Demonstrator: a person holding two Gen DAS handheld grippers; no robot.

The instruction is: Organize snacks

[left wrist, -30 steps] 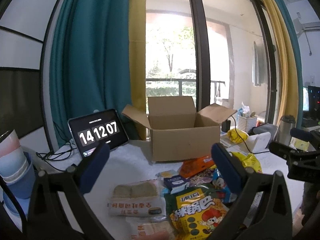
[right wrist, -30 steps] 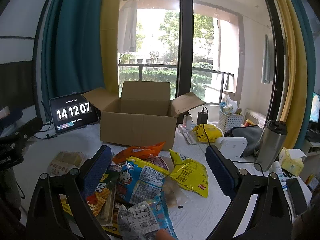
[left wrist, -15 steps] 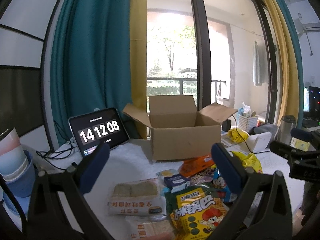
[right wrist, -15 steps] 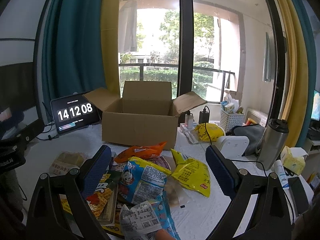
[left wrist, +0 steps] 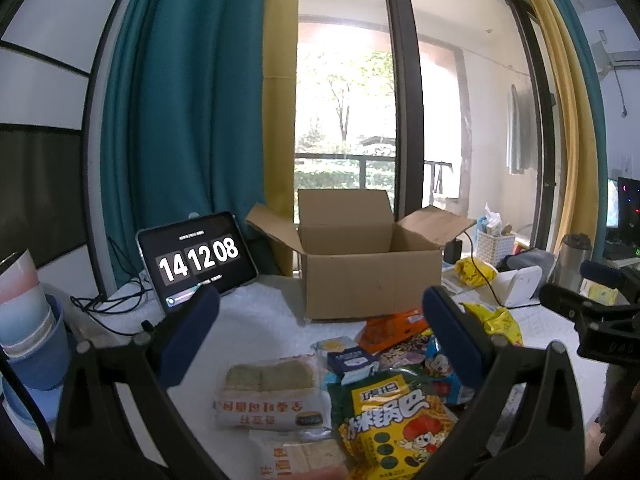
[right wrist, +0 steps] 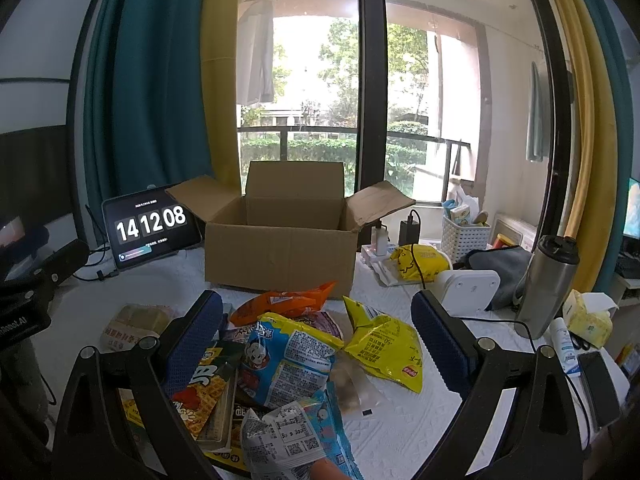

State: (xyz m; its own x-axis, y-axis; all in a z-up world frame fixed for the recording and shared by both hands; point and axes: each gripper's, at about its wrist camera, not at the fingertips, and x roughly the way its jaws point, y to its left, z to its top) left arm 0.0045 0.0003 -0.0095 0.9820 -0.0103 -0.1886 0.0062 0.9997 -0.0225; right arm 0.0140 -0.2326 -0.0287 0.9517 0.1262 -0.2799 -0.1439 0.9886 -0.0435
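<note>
An open, empty-looking cardboard box (left wrist: pixel 370 268) (right wrist: pixel 280 248) stands at the back of the white table. In front of it lies a pile of snack packs: an orange bag (right wrist: pixel 286 302), a blue and yellow bag (right wrist: pixel 288 356), a yellow bag (right wrist: pixel 386 344), a green and yellow pack (left wrist: pixel 394 424) and a wrapped bread pack (left wrist: pixel 270 396). My left gripper (left wrist: pixel 320 340) is open and empty above the pile's left side. My right gripper (right wrist: pixel 318 340) is open and empty above the pile's right side.
A tablet showing a clock (left wrist: pixel 198 258) stands left of the box with cables beside it. Stacked cups (left wrist: pixel 24 320) are at the far left. A steel flask (right wrist: pixel 550 284), white device (right wrist: pixel 468 286), white basket (right wrist: pixel 466 234) and tissue pack (right wrist: pixel 590 318) crowd the right.
Both grippers have barely moved and stay open. The clock has ticked from 14:12:07 to 14:12:08.
</note>
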